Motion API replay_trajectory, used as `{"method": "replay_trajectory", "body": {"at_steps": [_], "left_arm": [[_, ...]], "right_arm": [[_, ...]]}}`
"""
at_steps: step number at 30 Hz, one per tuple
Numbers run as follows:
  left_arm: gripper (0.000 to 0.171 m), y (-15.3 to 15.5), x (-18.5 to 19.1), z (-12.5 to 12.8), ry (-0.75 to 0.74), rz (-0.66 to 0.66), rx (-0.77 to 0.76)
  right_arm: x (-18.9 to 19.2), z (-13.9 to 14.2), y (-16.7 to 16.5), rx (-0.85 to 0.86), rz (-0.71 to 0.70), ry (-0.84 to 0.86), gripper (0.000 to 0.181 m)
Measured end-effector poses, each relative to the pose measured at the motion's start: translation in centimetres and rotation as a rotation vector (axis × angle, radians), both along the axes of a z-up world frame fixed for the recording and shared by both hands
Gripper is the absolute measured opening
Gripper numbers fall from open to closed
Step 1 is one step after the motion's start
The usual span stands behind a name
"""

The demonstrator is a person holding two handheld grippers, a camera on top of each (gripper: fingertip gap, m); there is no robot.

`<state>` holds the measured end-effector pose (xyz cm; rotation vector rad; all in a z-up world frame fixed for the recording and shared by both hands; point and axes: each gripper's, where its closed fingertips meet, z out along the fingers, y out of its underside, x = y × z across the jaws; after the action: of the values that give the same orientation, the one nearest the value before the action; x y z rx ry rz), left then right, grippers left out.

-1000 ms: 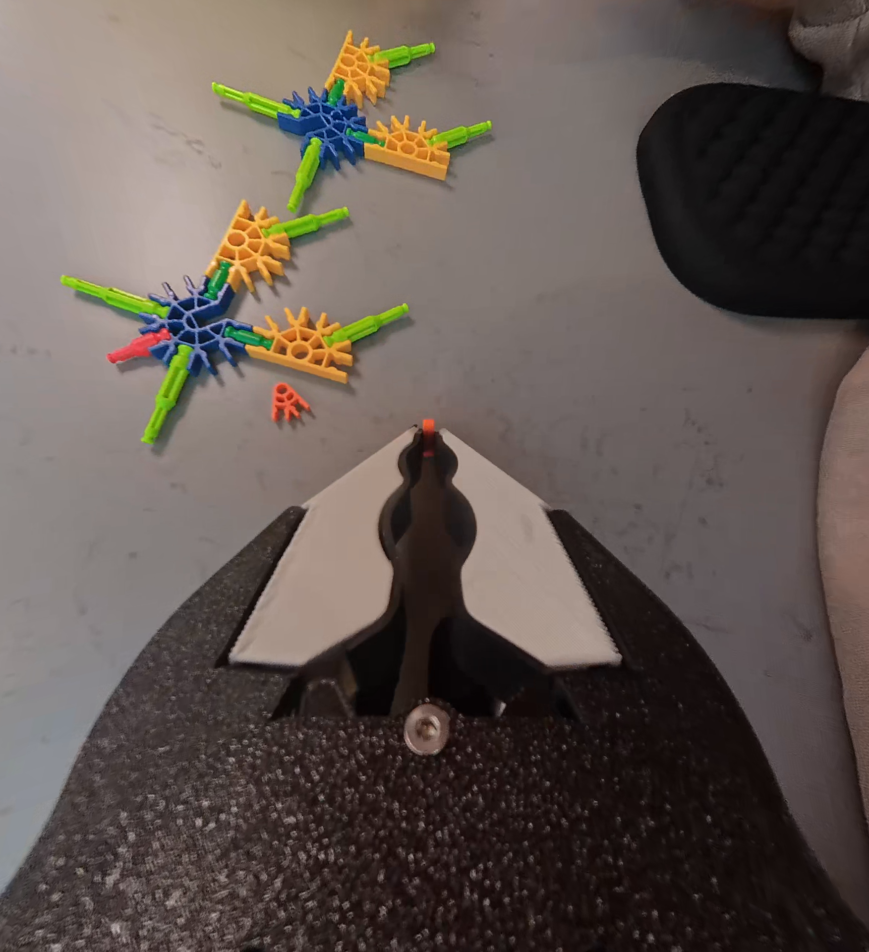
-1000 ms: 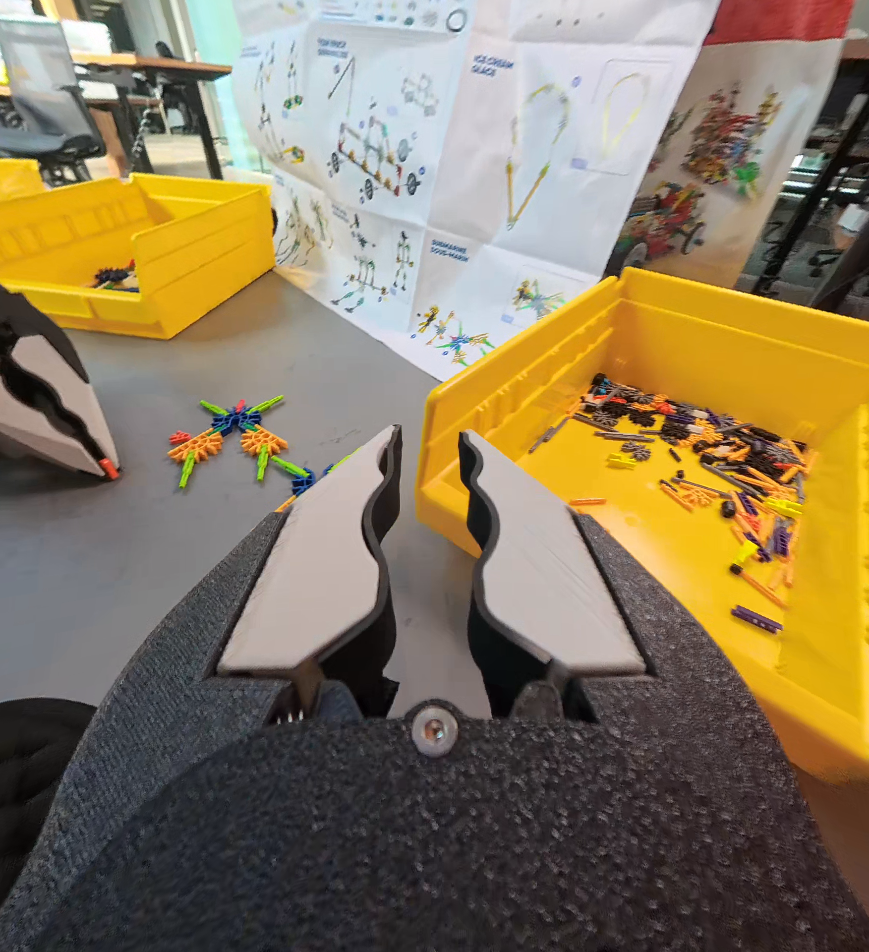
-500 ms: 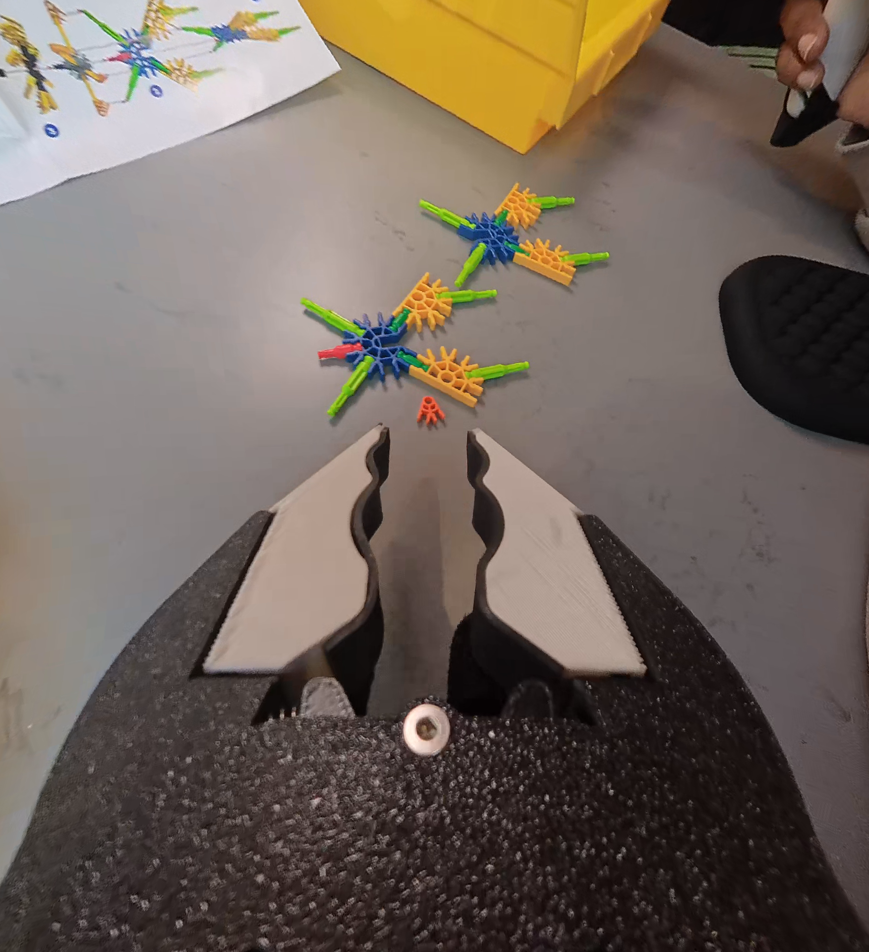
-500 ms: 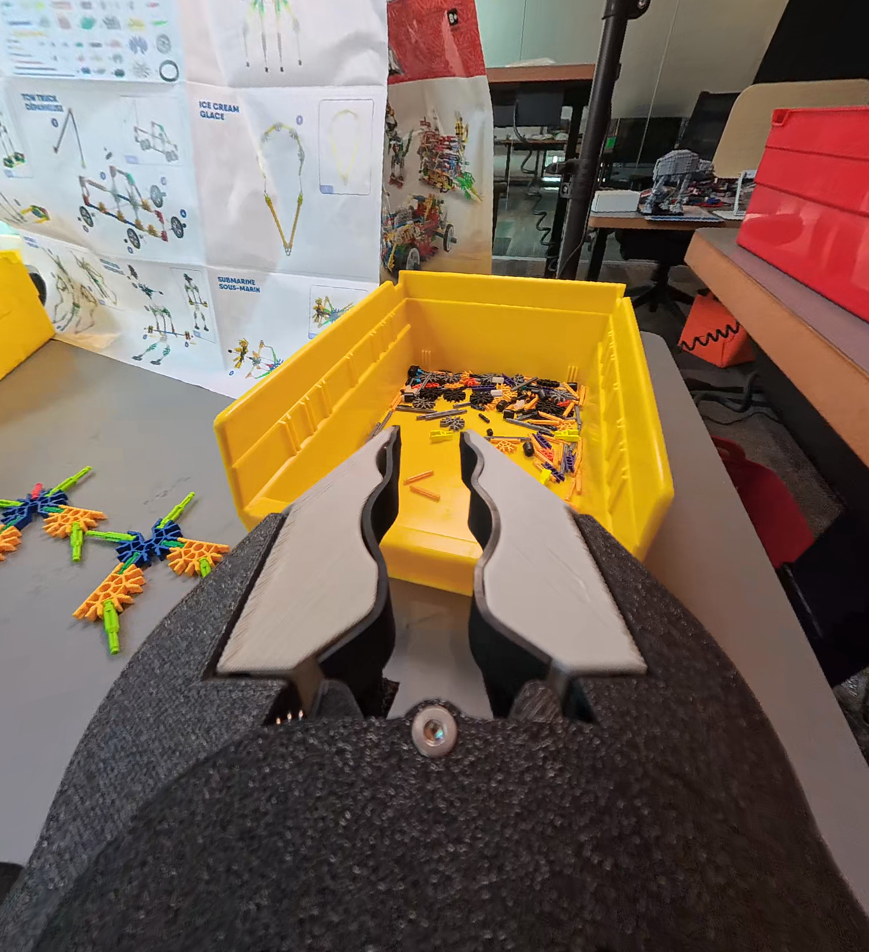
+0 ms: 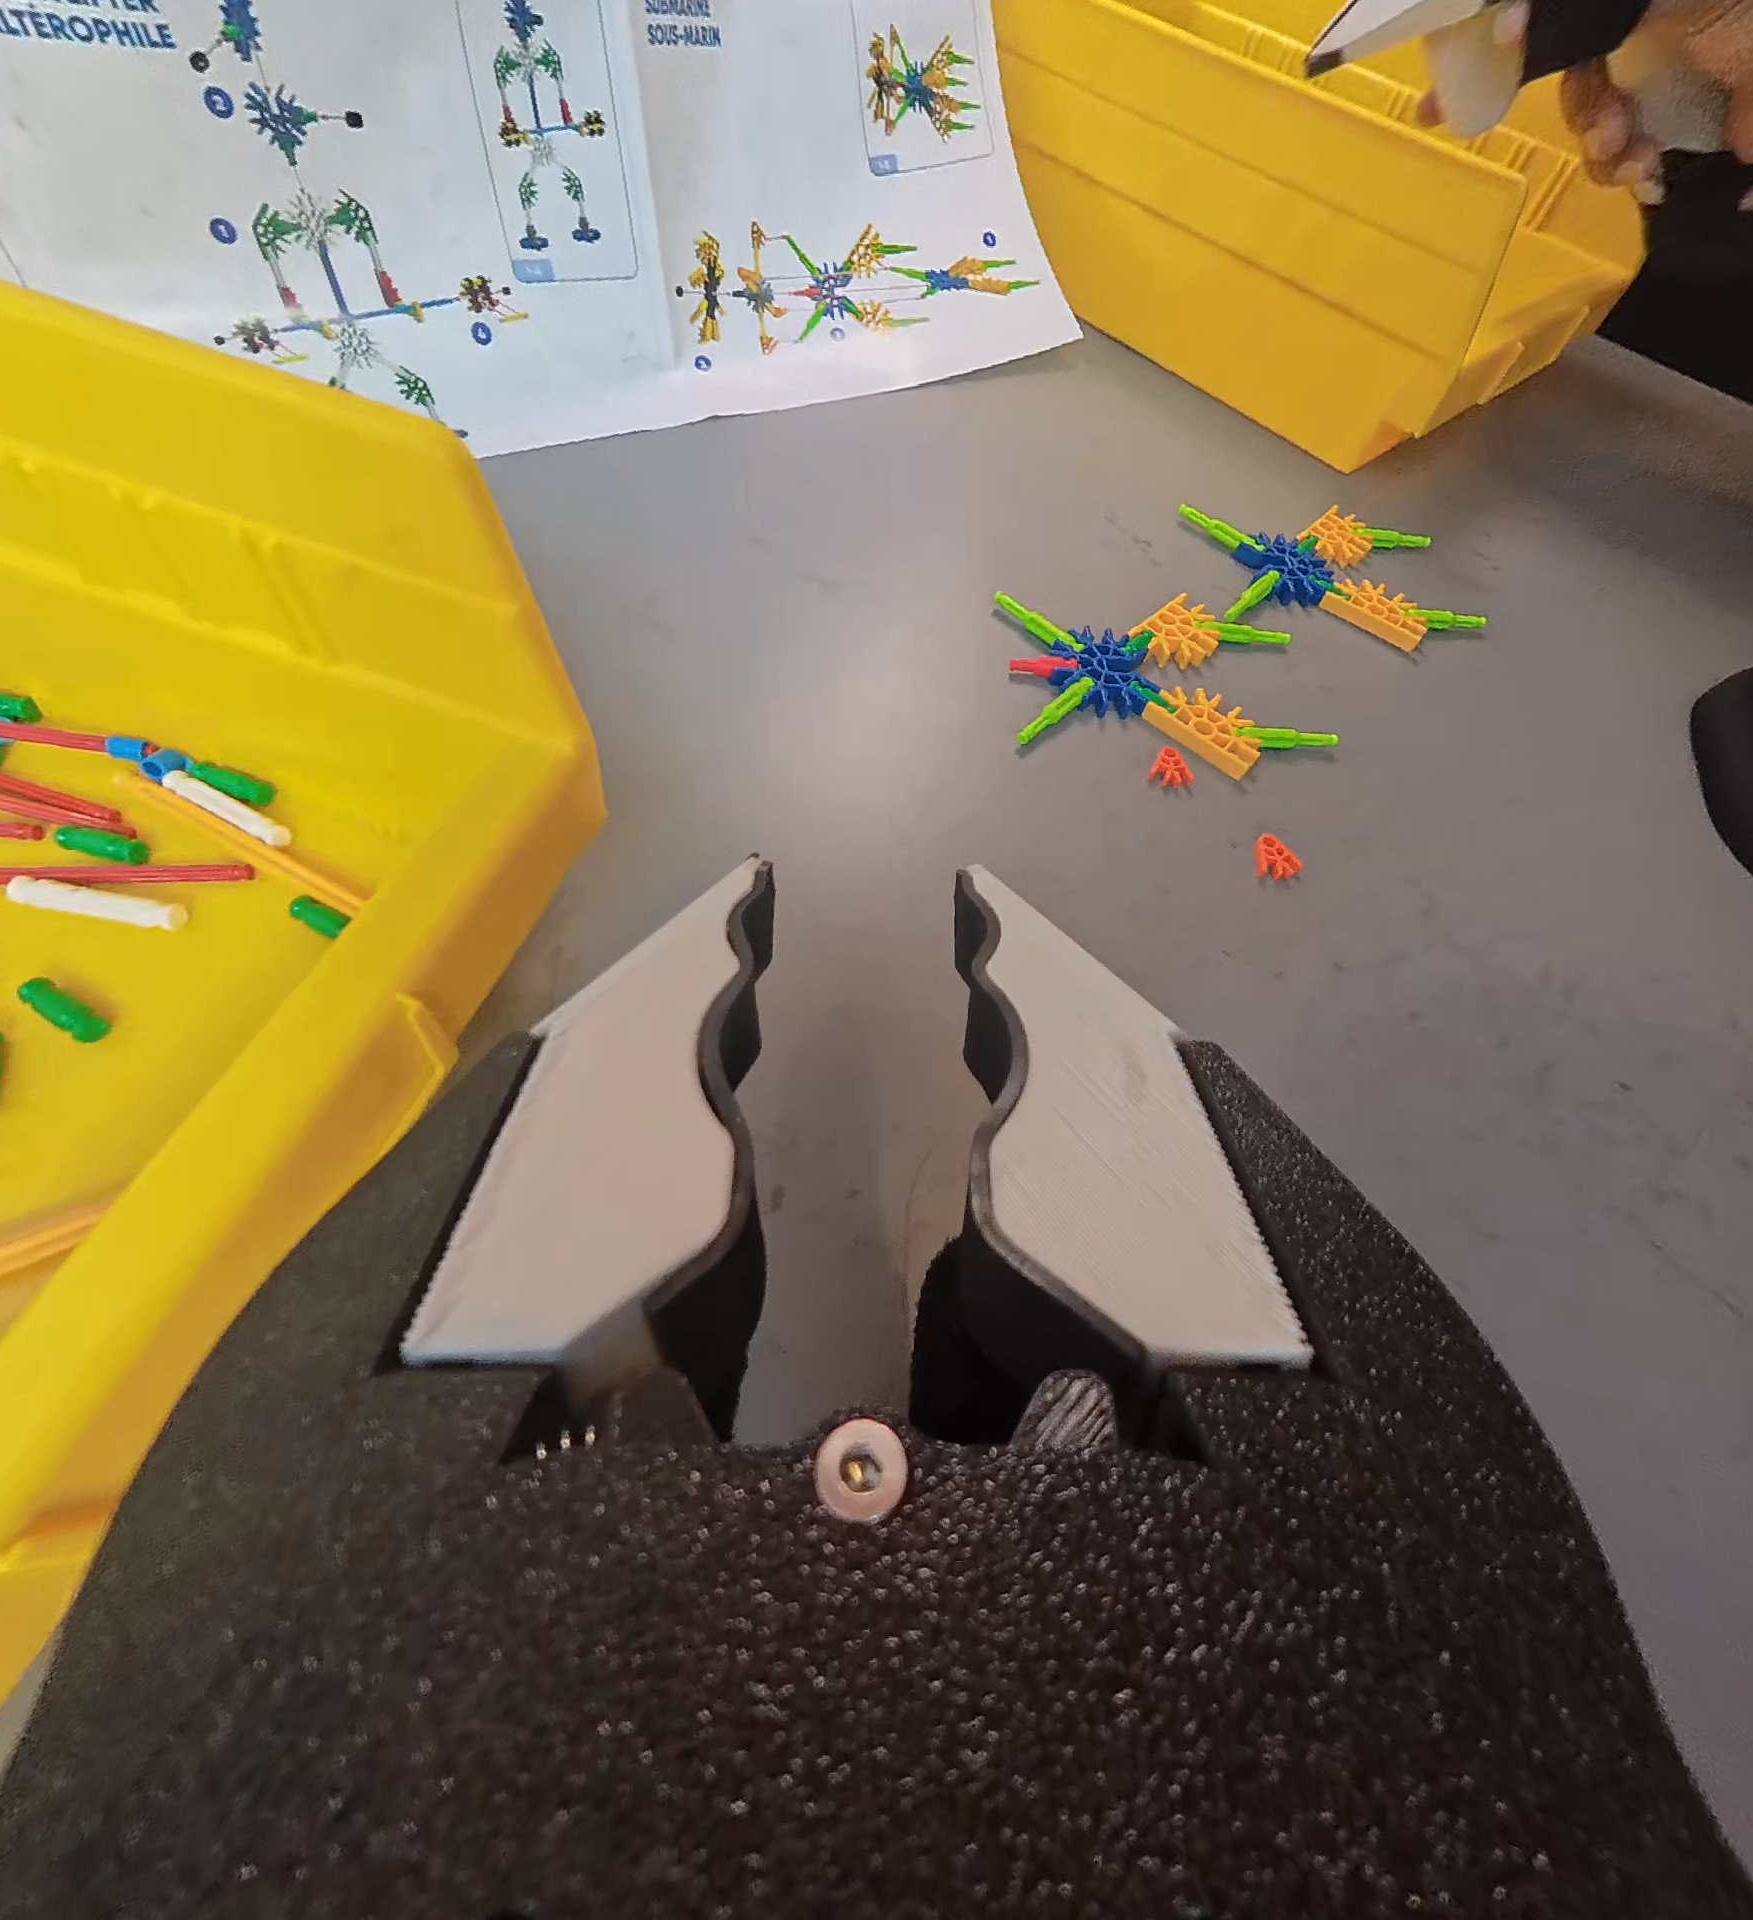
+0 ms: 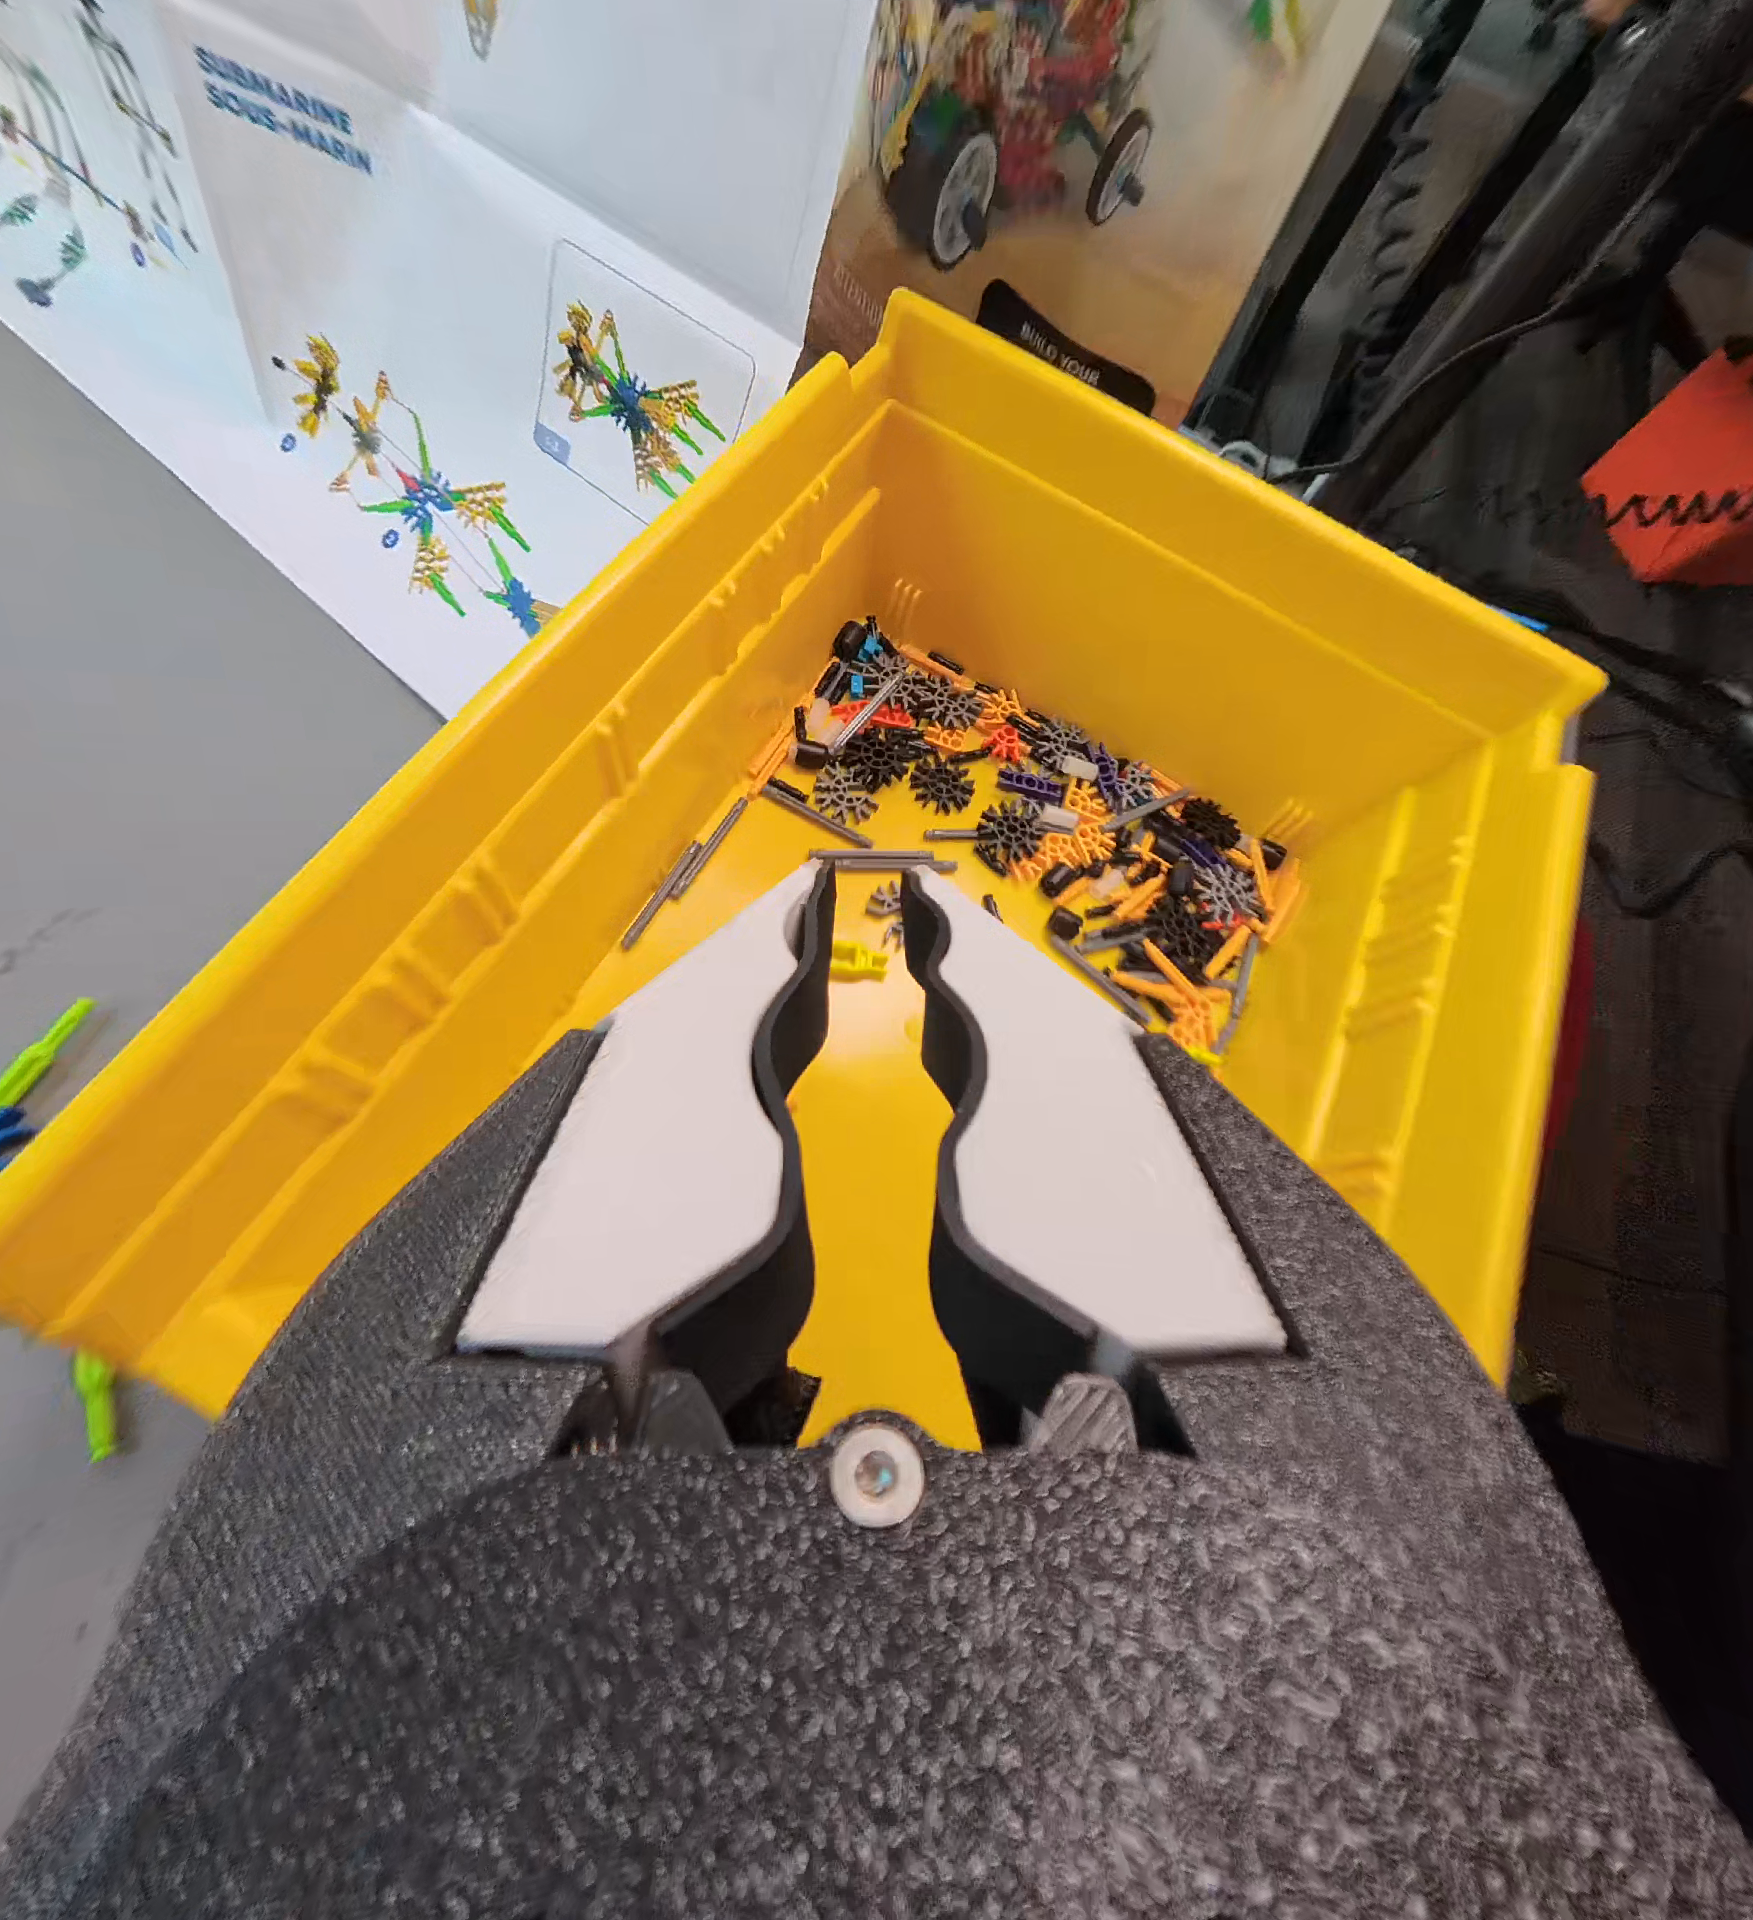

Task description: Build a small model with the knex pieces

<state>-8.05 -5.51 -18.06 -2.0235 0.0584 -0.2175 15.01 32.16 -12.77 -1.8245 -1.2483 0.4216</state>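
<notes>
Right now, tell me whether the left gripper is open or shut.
Open. The left gripper holds nothing: bare grey table shows in the gap between its fingers, beside the yellow bin.

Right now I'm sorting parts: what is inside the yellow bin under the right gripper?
The yellow bin holds a loose pile of small connectors and rods, black, grey, orange. The open right gripper covers the near floor.

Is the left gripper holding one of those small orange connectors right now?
No. The left gripper is open and empty above the grey table; both small orange connectors lie on it, ahead and right.
</notes>
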Motion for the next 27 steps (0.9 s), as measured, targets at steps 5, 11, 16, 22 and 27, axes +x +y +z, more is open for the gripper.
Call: {"method": "replay_trajectory", "body": {"at_steps": [5, 11, 16, 22, 27], "left_arm": [[0.034, -0.3, -0.3, 0.2, -0.008, 0.007, 0.039], [0.034, -0.1, -0.3, -0.4, 0.016, 0.005, 0.013], [0.034, 0.4, -0.5, -0.9, 0.041, 0.011, -0.011], [0.034, 0.6, -0.7, -1.5, 0.064, 0.028, -0.038], [0.034, 1.0, -0.8, -1.9, 0.092, 0.035, -0.057]], "right_arm": [[-6.3, -5.2, 4.9, -0.117, 0.045, -0.071, 0.007], [-9.0, -8.7, 6.4, -0.18, 0.072, -0.134, 0.007], [-7.4, -9.5, 5.8, -0.233, 0.095, -0.257, 0.002], [-4.3, -8.6, 5.4, -0.251, 0.078, -0.345, 0.002], [-7.0, -6.7, 6.5, -0.191, 0.109, -0.188, 0.006]]}}
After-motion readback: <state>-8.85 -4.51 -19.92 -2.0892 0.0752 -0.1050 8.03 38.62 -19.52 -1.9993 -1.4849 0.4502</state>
